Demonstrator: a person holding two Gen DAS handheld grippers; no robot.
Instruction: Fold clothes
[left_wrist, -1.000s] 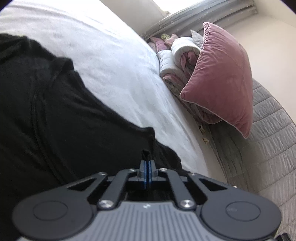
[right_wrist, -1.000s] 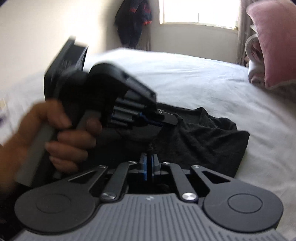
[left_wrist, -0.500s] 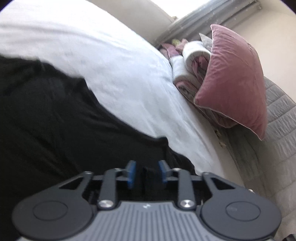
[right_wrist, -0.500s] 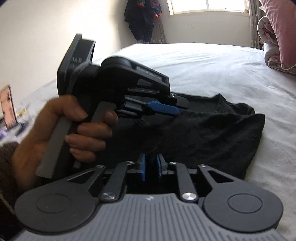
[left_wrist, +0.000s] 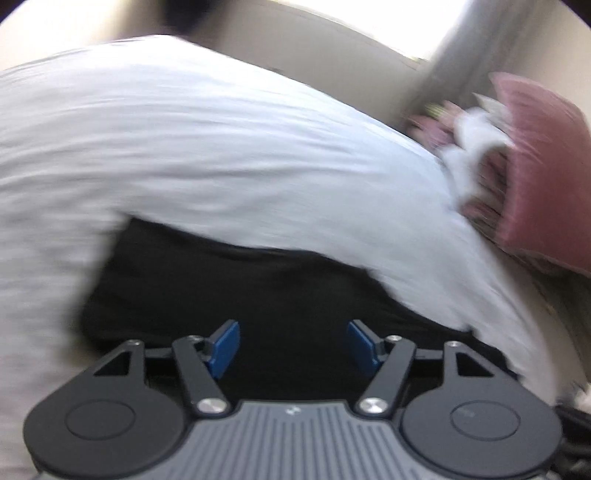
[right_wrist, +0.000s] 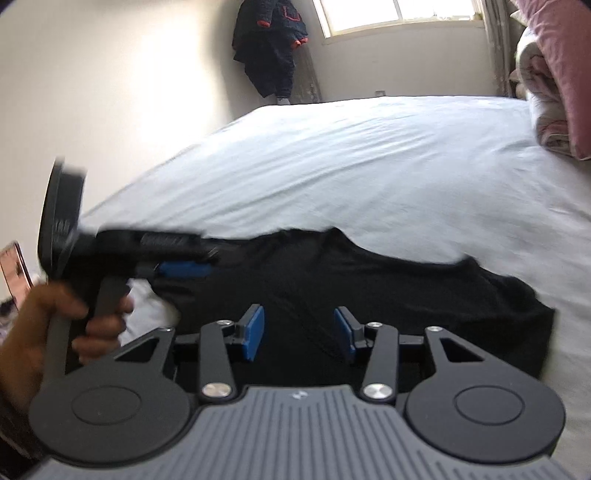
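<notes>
A black garment (right_wrist: 388, 295) lies folded on the white bed sheet (right_wrist: 351, 166). My right gripper (right_wrist: 298, 338) hangs just above its near edge, open, its blue pads apart with nothing between them. The left wrist view is motion-blurred; there the black garment (left_wrist: 258, 288) fills the lower middle, and my left gripper (left_wrist: 293, 347) is open over it, holding nothing. From the right wrist view, the left gripper (right_wrist: 184, 267) appears at the left edge of the garment, gripped by a person's hand (right_wrist: 44, 325).
A pink cushion (left_wrist: 543, 177) and rolled bedding (right_wrist: 543, 99) sit at the right end of the bed. A dark jacket (right_wrist: 273, 48) hangs on the far wall beside a window (right_wrist: 399, 14). A phone (right_wrist: 14, 273) stands at the far left.
Both grippers went from shut on the garment's fabric to wide open and let it go. Both pulled back; the left one has swung left and away from the garment.
</notes>
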